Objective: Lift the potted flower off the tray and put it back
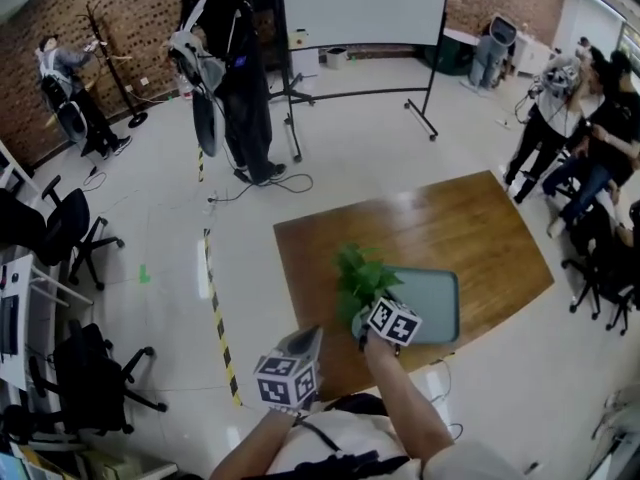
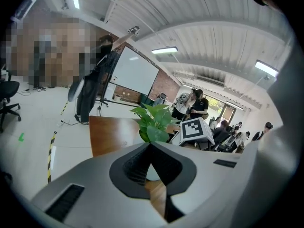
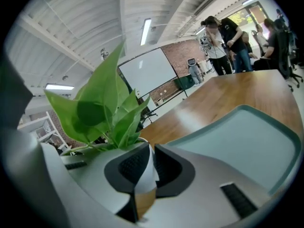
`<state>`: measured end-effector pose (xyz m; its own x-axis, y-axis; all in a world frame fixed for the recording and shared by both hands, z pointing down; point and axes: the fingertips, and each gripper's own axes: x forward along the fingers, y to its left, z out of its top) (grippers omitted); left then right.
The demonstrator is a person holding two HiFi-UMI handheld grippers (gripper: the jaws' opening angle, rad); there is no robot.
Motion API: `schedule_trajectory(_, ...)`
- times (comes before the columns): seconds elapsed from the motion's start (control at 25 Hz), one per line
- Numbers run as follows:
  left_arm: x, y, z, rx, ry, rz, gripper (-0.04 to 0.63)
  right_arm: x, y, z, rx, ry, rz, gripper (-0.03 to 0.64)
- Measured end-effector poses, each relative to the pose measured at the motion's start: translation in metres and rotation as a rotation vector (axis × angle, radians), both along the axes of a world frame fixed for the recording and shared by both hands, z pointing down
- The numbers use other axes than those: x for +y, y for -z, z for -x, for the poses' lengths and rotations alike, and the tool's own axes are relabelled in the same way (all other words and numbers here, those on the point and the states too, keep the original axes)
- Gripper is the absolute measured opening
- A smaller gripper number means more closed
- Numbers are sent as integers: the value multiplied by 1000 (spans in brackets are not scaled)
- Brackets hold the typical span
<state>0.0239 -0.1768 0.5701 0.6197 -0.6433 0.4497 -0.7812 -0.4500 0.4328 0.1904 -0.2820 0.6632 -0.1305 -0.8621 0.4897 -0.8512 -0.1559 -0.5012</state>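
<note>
Head view first: we've got the wooden worktop [image 1: 450, 228] in the middle-right of the frame, with a pale teal tray [image 1: 440, 303] near its lower edge. The potted flower [image 1: 358, 276] is right at the tray's left edge. The right tool [image 1: 364, 326] reaches up from the bottom of the frame to the pot. From here we can't tell if the pot's base is resting on anything. The left tool [image 1: 303, 344] hangs at the lower left of the plant, apart from it, by the worktop's lower-left corner. A person [image 1: 235, 68] in dark clothes stands at the upper left, next to a whiteboard [image 1: 365, 3].

Left gripper view: the left tool [image 2: 151, 145] has its pads together at the tips, with nothing gripped. The potted flower [image 2: 154, 122] shows its leaves just beyond, mid-frame. The right tool's marker cube [image 2: 196, 130] is just to their right.

Right gripper view: the right tool [image 3: 145, 167] is clamped on the pot's white wall, one pad on each side. The potted flower [image 3: 102, 108] fans its leaves toward the upper left. The tray [image 3: 247, 141] fills the lower right, with the worktop [image 3: 228, 94] behind it.
</note>
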Motion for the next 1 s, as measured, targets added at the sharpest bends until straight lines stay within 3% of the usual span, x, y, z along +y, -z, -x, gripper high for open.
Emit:
schedule_trajectory(0.32,10,-8,52,-20,114,30,-3,-17,-25,71,2,131,48,41)
schedule_trajectory(0.76,17,-18,79,-31,190,54,-3,-19,-50,104,-14,185,77,48)
schedule_trajectory(0.88,19,-22,79,-34,191,59,-3,-21,-52,104,-27,181,75,68)
schedule_trajectory(1.0,21,-20,75,-32,182,57,-3,-19,-49,99,-37,174,66,145)
